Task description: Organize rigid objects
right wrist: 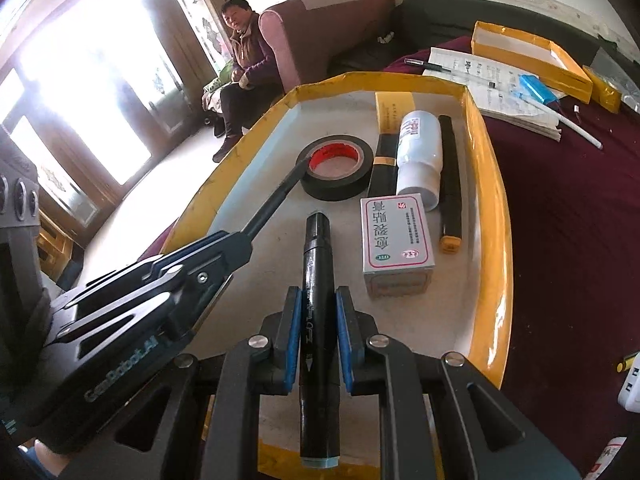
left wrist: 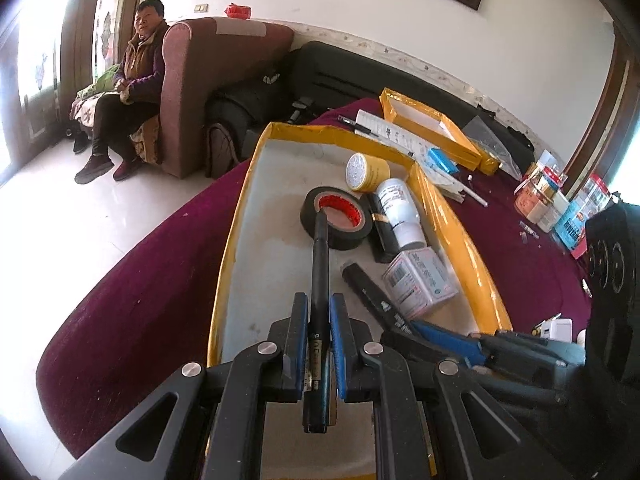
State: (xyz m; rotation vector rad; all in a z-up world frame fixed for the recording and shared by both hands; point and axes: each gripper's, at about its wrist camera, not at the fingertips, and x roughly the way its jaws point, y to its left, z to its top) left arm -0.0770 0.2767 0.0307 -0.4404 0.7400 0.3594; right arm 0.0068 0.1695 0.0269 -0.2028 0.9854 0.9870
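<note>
Over yellow tray (right wrist: 492, 184), both tongs clench pens (left wrist: 320, 264) pointing lengthwise toward tape (left wrist: 336, 222)

Daylight floods in through the glass doors (right wrist: 80, 92) at nine to ten o'clock and blows out to white. The floor (left wrist: 80, 208) glares. Fisheye bending curves the wall (left wrist: 440, 28) and darkens the corners. The tray (right wrist: 490, 184) stays sharp.
</note>
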